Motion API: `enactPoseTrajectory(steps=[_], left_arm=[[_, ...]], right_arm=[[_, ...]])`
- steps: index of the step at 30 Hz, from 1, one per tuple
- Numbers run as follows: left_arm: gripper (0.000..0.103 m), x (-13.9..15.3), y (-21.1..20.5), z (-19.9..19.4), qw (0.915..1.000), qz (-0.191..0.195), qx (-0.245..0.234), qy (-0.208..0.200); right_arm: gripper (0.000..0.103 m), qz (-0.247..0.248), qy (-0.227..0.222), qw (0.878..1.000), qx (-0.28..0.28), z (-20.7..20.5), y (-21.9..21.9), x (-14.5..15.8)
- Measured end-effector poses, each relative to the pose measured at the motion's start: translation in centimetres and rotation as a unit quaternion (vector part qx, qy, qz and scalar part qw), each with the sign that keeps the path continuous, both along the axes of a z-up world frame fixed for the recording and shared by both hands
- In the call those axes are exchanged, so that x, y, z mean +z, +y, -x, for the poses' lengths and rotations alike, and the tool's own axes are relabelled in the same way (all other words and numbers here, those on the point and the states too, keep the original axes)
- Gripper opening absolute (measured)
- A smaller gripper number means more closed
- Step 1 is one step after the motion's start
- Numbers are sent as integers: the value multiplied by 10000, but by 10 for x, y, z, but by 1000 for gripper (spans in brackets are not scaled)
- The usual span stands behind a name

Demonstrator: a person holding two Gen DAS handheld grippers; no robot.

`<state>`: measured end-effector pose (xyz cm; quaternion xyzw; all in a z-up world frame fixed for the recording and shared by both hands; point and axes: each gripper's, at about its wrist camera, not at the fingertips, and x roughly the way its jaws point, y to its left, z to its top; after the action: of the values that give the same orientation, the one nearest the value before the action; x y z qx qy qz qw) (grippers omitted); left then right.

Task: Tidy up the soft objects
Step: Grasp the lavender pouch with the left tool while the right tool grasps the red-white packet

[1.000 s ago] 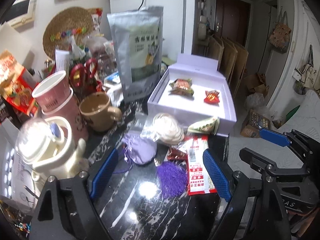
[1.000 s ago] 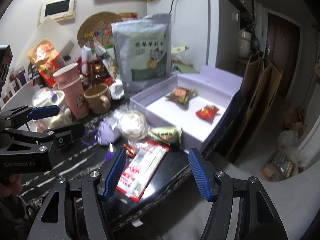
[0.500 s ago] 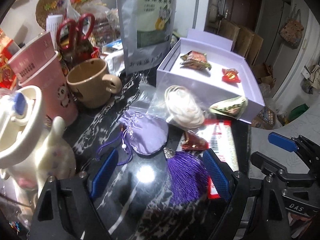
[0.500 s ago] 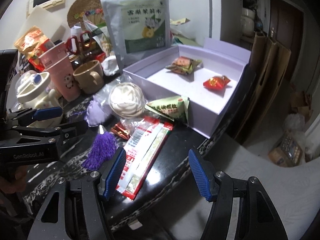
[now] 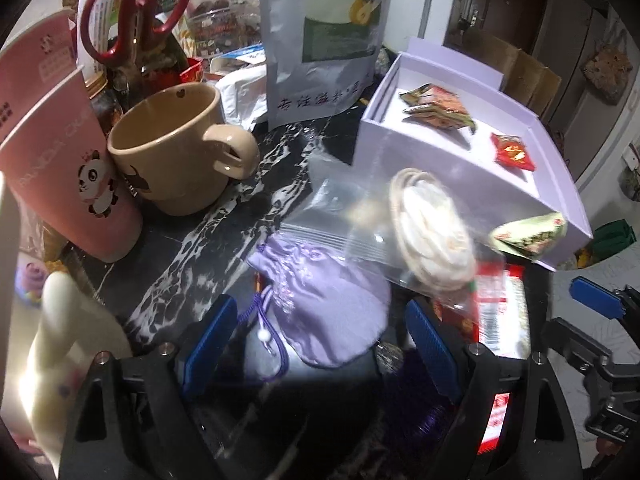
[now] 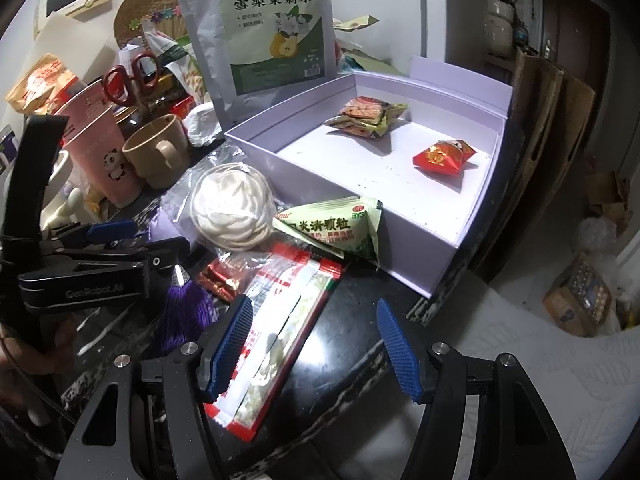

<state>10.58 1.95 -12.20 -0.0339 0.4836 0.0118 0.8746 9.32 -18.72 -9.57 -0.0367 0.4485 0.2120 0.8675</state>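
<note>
Pouch, lilac and soft, lay left of the lilac box on the worktop, framed by the left tongs, gaping and empty. Rightward, the right tongs hung open over a red-and-white packet. Judging by that, a pickup was being lined up; next came closing on the pouch.
</note>
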Motion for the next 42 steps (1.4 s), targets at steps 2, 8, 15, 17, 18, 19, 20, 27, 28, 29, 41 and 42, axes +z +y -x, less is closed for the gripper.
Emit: enactPoseTrajectory(steps=[2, 8, 15, 17, 18, 19, 20, 27, 28, 29, 41, 42], left_arm=[[87, -7, 2, -6, 9999, -11, 27, 112], [87, -16, 0, -18, 9997, -163, -40, 199], [60, -13, -7, -15, 9996, -171, -219, -69], [55, -12, -10, -13, 9995, -157, -264, -61], [53, -11, -10, -11, 9995, -148, -272, -62], [52, -11, -11, -11, 9995, -138, -277, -54], [52, -10, -10, -9, 9995, -118, -283, -40], [51, 4, -11, 27, 9997, 49, -207, -120], [51, 7, -12, 33, 9997, 67, -202, -135], [51, 10, -12, 39, 9996, 105, -198, -160], [51, 37, -1, 104, 9984, 377, 188, -378], [51, 36, 1, 107, 9983, 364, 234, -380]], right_arm=[[65, -7, 34, 10000, -13, -3, 0, -1], [65, -27, 122, 9999, -37, -8, -2, -6], [65, -11, 181, 9998, -80, -9, -6, -10], [65, -37, 197, 9997, -100, -8, -8, -10], [65, -45, 201, 9997, -110, -8, -8, -10], [65, -53, 207, 9997, -119, -8, -9, -10], [65, -61, 220, 9997, -132, -7, -9, -11], [65, -104, 232, 9996, -143, 2, -12, -11], [65, -113, 244, 9995, -142, 3, -12, -11], [65, -116, 249, 9995, -138, 4, -11, -12], [81, -84, 325, 9994, 73, 16, 15, -20], [81, -43, 306, 9995, 90, 16, 19, -21]])
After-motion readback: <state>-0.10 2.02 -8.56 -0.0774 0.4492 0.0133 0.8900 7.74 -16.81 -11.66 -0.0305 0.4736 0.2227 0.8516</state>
